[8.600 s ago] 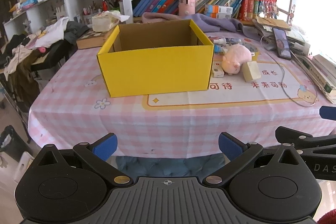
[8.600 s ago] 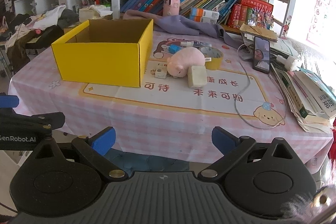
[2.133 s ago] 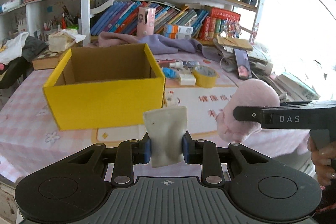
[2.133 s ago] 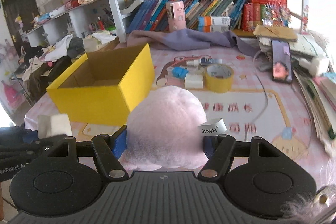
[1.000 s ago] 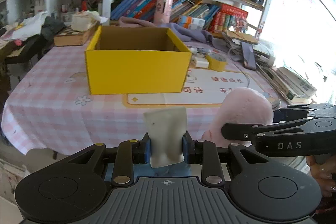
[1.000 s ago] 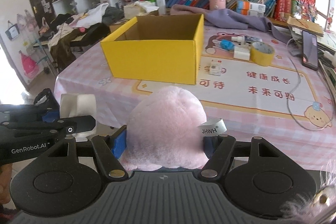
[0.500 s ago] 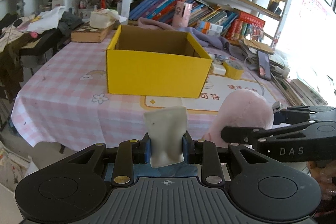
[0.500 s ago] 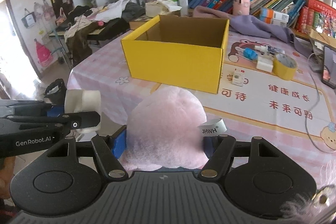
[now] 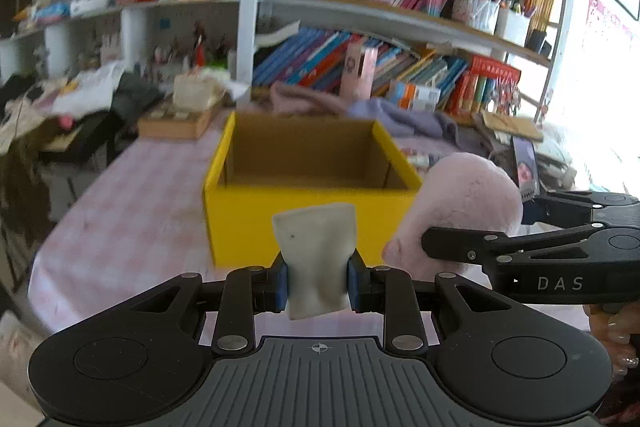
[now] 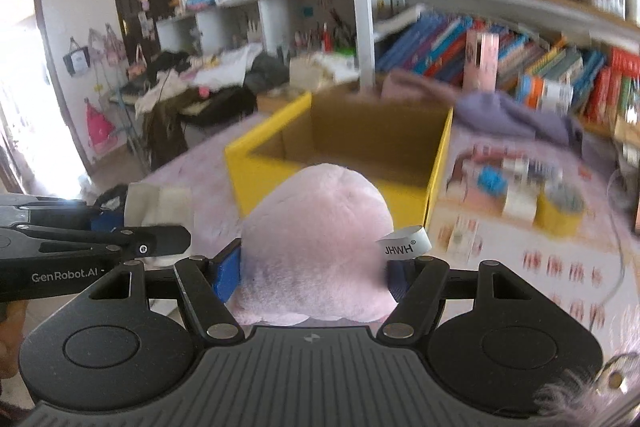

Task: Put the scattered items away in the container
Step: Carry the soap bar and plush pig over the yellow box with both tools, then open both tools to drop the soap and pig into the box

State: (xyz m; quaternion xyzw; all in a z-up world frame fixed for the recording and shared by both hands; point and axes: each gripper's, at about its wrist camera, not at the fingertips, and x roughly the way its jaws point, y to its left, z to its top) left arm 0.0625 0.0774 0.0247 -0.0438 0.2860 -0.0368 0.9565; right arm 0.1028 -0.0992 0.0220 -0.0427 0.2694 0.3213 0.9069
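Note:
My left gripper (image 9: 316, 283) is shut on a cream-white squashed block (image 9: 315, 255), held in front of the open yellow box (image 9: 308, 219). The block also shows in the right wrist view (image 10: 160, 207). My right gripper (image 10: 316, 275) is shut on a pink plush toy (image 10: 316, 259) with a white label, held just in front of the yellow box (image 10: 436, 163). The plush also shows at the right in the left wrist view (image 9: 460, 203). The inside of the box looks bare as far as I can see.
On the pink checked tablecloth (image 9: 120, 219), right of the box, lie a yellow tape roll (image 10: 560, 207), a white block (image 10: 518, 205), a blue item (image 10: 490, 181) and a small card (image 10: 460, 239). A phone (image 9: 524, 163), a purple cloth (image 10: 512, 115) and bookshelves stand behind.
Both grippers have moved forward and up towards the yellow box, still holding their items. The box now looms larger and the view is blurred by motion.

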